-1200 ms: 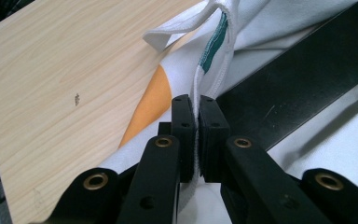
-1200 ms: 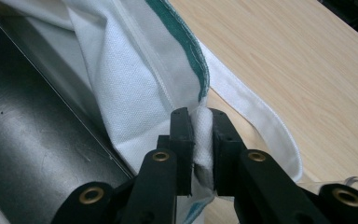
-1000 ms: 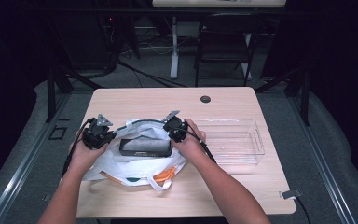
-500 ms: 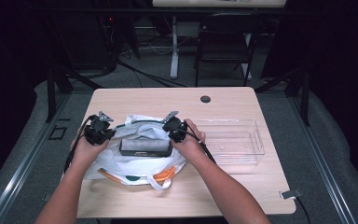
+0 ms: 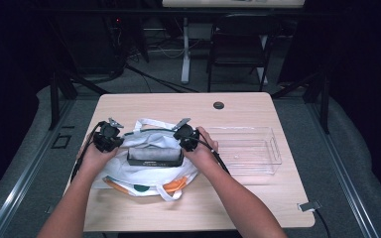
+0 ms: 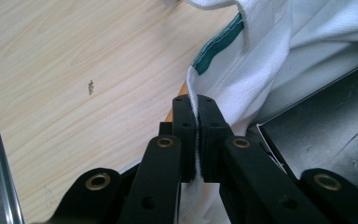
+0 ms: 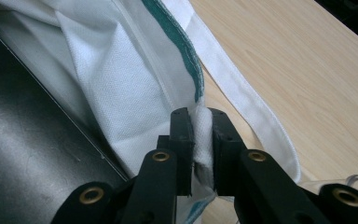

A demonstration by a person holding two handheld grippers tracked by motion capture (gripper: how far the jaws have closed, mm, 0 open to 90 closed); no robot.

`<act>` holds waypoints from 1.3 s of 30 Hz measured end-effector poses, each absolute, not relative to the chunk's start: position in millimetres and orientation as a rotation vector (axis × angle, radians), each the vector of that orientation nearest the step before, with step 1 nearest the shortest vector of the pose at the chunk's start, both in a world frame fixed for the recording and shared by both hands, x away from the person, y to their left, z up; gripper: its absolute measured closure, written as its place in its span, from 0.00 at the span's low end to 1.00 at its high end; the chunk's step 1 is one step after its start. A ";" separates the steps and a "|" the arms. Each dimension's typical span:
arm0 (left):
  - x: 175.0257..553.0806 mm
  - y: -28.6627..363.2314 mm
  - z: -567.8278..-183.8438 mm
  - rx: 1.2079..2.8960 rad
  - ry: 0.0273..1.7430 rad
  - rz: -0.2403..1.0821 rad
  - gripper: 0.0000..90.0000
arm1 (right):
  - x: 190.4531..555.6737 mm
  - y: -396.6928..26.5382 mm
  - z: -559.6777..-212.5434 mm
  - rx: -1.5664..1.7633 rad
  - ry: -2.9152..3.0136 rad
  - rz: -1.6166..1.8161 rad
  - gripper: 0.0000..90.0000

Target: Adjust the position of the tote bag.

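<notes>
Two grippers clamped on white fabric tote bag [image 5: 149,171].
I have left gripper [image 6: 196,122] and right gripper [image 7: 200,133] pinching opposite rim edges; dark grey box [image 5: 155,156] between.

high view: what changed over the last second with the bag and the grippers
Very little. The left gripper eased slightly down and toward the person, drawing its edge of the white bag along. The right gripper kept its place. Both stay clamped on the bag's rim, the dark box still sits in the bag's mouth, and the clear tray is unmoved.
</notes>
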State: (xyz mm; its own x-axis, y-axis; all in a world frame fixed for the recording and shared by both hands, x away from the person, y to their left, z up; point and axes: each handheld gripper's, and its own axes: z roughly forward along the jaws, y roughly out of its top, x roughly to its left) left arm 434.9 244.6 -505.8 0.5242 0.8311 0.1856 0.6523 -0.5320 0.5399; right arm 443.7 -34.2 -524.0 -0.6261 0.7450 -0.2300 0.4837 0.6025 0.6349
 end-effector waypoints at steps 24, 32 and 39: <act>452.7 245.0 -520.5 2.401 1.279 0.542 0.98 | 446.1 -31.6 -523.8 0.990 2.365 0.698 0.91; 457.5 243.4 -524.8 2.422 1.291 0.525 0.98 | 449.0 -28.8 -522.9 1.003 2.376 0.661 0.91; 459.9 242.5 -528.4 2.427 1.298 0.520 0.98 | 454.7 -27.8 -523.8 1.030 2.409 0.621 0.90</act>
State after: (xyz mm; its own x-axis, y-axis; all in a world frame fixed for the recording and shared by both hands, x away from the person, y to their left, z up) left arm 459.9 242.5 -528.4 0.5159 0.8420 0.1574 0.7181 -0.5253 0.4565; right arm 454.7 -27.8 -523.8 -0.6226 0.7508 -0.2207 0.5505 0.6206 0.5584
